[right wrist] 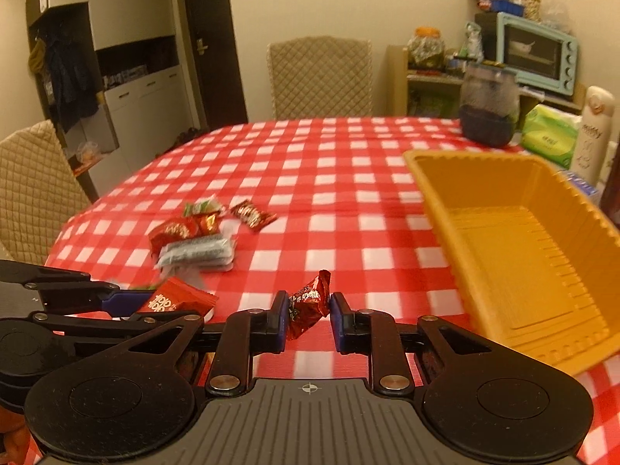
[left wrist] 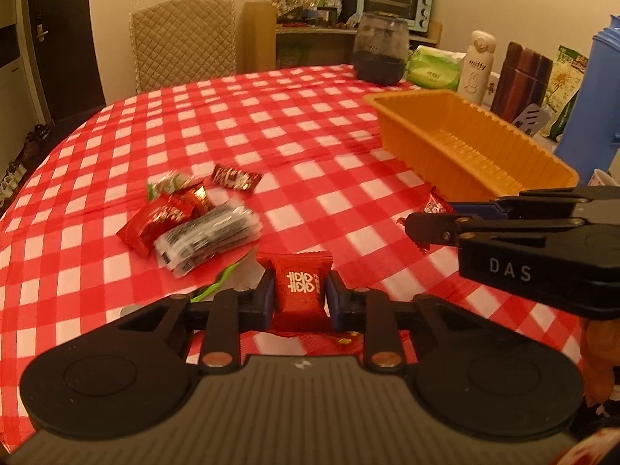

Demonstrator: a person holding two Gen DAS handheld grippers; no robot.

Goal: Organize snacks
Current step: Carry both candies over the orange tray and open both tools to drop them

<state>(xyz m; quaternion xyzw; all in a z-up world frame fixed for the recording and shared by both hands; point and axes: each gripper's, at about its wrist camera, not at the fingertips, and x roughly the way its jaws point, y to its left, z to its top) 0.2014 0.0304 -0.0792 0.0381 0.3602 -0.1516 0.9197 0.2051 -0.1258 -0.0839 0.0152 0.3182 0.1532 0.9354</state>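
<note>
My left gripper (left wrist: 299, 287) is shut on a flat red packet with white characters (left wrist: 298, 290), held just above the checked tablecloth. My right gripper (right wrist: 309, 304) is shut on a small red twisted candy wrapper (right wrist: 310, 302). In the left wrist view the right gripper (left wrist: 416, 226) reaches in from the right, beside the orange tray (left wrist: 465, 143). The right wrist view shows the left gripper (right wrist: 128, 304) at the lower left with its red packet (right wrist: 176, 300). A loose pile of snacks (left wrist: 193, 221) (right wrist: 197, 236) lies on the table beyond both grippers. The orange tray (right wrist: 542, 193) holds nothing.
At the table's far right stand a dark jar (left wrist: 379, 54), a green tissue pack (left wrist: 434, 66), a white bottle (left wrist: 477, 66), a brown flask (left wrist: 521, 77) and a blue container (left wrist: 596, 89). Quilted chairs (right wrist: 319, 77) (right wrist: 27, 182) stand at the far and left edges.
</note>
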